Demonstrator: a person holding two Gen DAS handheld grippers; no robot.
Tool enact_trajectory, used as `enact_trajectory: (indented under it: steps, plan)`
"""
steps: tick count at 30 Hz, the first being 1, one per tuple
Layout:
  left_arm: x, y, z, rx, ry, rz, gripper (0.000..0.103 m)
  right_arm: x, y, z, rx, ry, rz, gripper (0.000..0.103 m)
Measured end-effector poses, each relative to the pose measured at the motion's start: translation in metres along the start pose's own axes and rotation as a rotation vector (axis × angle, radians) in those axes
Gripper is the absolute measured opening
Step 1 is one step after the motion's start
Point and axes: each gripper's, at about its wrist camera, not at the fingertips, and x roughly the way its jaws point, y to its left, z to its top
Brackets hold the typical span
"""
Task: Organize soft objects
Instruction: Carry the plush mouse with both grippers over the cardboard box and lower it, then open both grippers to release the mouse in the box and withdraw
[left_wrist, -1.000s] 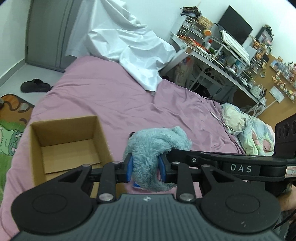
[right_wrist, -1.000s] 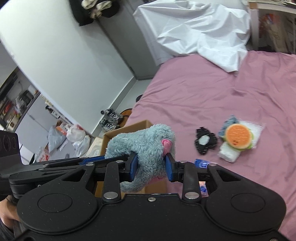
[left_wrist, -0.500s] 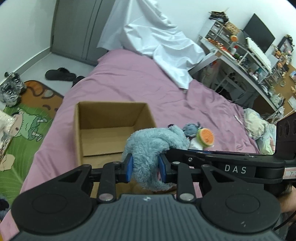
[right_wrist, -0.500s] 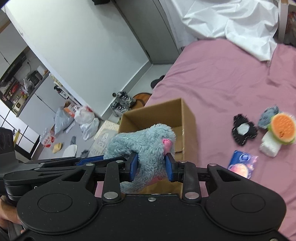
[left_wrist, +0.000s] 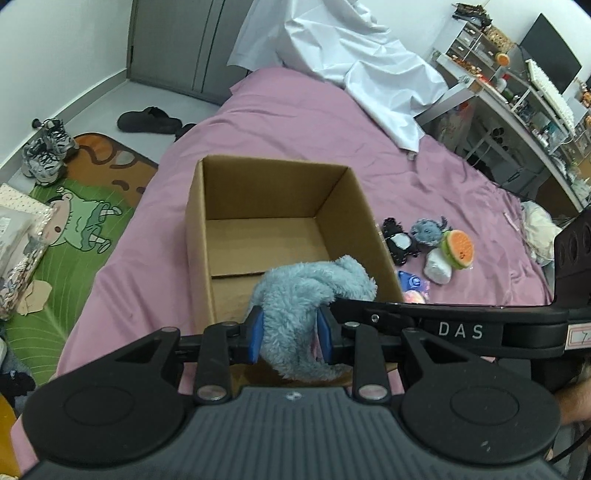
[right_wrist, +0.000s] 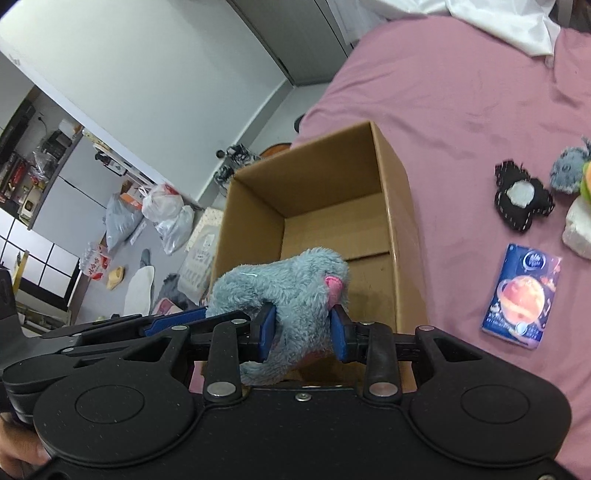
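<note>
Carrying the blue plush toy over the near edge of the cardboard box on the bed, you're clamping it with both left gripper and right gripper, so next you're lowering and opening both jaws.

Grey-blue plush (pink patch), brown box, mauve sheet

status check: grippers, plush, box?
Left gripper and right gripper both shut on blue plush. Plush over cardboard box near edge. Box mouth unobstructed.
</note>
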Motion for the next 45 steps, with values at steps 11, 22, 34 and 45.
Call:
enact_trajectory:
  steps: [11,22,34,45]
  plan:
    - [-0.022,-0.002,-0.002,-0.047,-0.018,0.063,0.048,-0.023,-0.003,-0.005,-0.036,-0.033,0.015,0.062]
    - [-0.058,-0.023,-0.011,-0.082,-0.182,0.184,0.078,-0.063,-0.013,-0.007,-0.079,-0.156,-0.009,0.094]
    - [-0.06,-0.054,-0.013,-0.004,-0.18,0.217,0.079,-0.094,-0.04,-0.014,-0.046,-0.256,-0.052,0.103]
    - [-0.054,-0.087,0.003,0.047,-0.11,0.138,0.086,-0.121,-0.082,-0.021,0.005,-0.279,-0.08,0.103]
